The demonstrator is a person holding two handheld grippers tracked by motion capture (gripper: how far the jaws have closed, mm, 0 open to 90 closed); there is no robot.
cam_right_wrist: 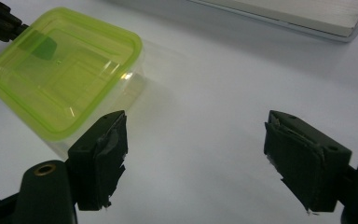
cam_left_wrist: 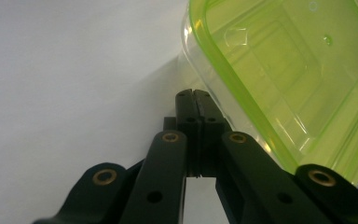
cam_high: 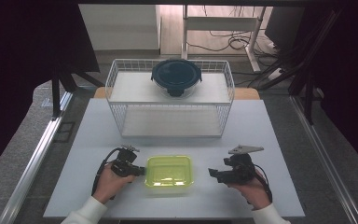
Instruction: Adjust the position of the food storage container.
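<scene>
Item: green-lidded box (cam_high: pixel 169 173), lying at the near middle of the table (cam_high: pixel 98 126), long axis running left to right between the hands.
Left gripper (cam_high: pixel 139 171): jaws pressed together, empty, tip touching the box's left end.
Right gripper (cam_high: pixel 213 173): jaws standing wide apart, empty, pointing toward the box's right end, near but apart.
Judgement: left gripper is sitting nearer.
Behind: wire rack (cam_high: pixel 170 100) carrying a dark round container (cam_high: pixel 175 76).

Right gripper (cam_right_wrist: pixel 193 161) jaws wide apart, green-lidded container (cam_right_wrist: pixel 63 70) beyond, seemingly clear-walled
</scene>
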